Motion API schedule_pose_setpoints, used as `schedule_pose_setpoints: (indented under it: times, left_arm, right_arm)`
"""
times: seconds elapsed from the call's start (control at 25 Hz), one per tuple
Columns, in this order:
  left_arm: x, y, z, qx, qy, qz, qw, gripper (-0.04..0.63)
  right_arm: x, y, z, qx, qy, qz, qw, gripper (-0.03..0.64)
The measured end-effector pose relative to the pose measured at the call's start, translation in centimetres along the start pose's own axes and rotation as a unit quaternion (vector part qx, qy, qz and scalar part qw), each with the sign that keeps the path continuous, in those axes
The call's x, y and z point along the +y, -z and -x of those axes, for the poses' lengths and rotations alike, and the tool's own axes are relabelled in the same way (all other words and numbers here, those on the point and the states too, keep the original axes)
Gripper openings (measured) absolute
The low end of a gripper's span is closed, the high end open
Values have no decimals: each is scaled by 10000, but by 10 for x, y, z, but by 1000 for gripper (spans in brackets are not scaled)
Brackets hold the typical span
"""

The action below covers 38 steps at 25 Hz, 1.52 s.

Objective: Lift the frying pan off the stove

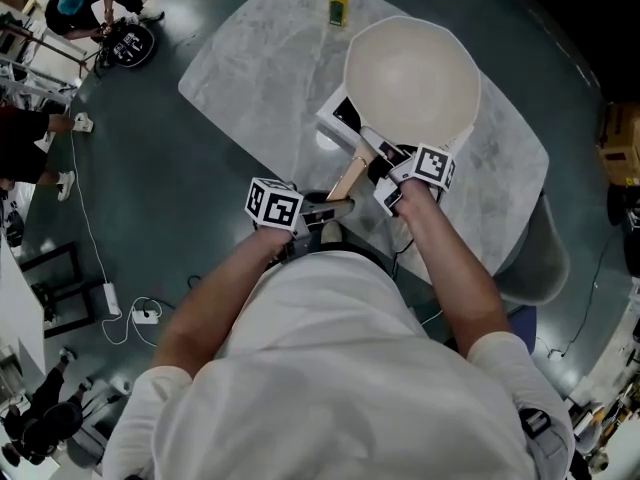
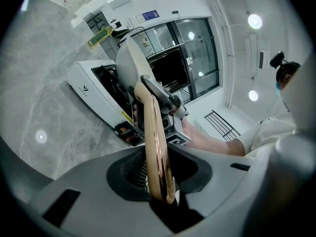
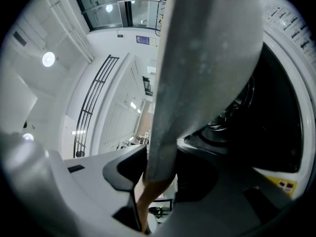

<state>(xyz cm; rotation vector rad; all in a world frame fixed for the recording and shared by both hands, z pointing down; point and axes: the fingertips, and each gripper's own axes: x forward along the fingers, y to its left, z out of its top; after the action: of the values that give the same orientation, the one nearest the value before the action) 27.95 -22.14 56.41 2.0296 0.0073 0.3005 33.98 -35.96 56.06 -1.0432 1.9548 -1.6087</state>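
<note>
A big white frying pan [image 1: 412,78] sits over a white stove [image 1: 335,118] on the marble table [image 1: 260,58]; whether it touches the burner I cannot tell. Its wooden handle [image 1: 347,180] points toward me. My left gripper [image 1: 325,210] is shut on the handle's near end; in the left gripper view the handle [image 2: 155,142] runs straight up out of the jaws to the pan [image 2: 132,65]. My right gripper [image 1: 385,173] is shut on the handle close to the bowl. In the right gripper view the grey stem [image 3: 197,83] fills the jaws, above the wood [image 3: 148,196].
A yellow bottle [image 1: 340,1] stands at the table's far edge. The stove's black top [image 2: 106,75] shows beside the pan. A grey chair [image 1: 545,258] is at the table's right. Cables and a power strip [image 1: 145,315] lie on the floor at left, where a person [image 1: 85,3] crouches far off.
</note>
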Motion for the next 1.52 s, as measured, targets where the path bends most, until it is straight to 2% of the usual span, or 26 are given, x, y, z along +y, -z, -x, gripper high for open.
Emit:
schedule_pose_setpoints:
  times: [0.4, 0.52, 0.72, 1.16, 1.36, 1.52]
  left_arm:
    - [-26, -1, 63, -361, 14, -157, 9992, 115]
    - [-32, 8, 94, -459, -18, -196, 9987, 115]
    - [-37, 45, 172, -692, -32, -256, 9973, 115]
    - [-81, 55, 228, -1007, -208, -275, 9943, 115]
    - [-84, 116, 306, -1131, -206, -326, 9928, 117]
    - [-88, 142, 334, -1147, -180, -332, 9927, 117]
  right_arm:
    - [58, 35, -34, 253, -197, 238, 9992, 173]
    - [77, 61, -51, 369, -266, 272, 9986, 173]
    - [110, 137, -90, 539, -384, 366, 9971, 174]
    - [172, 180, -109, 874, -592, 428, 9935, 173]
    - [194, 275, -136, 939, -694, 479, 9920, 175]
    - [203, 313, -142, 966, -691, 475, 9918, 175]
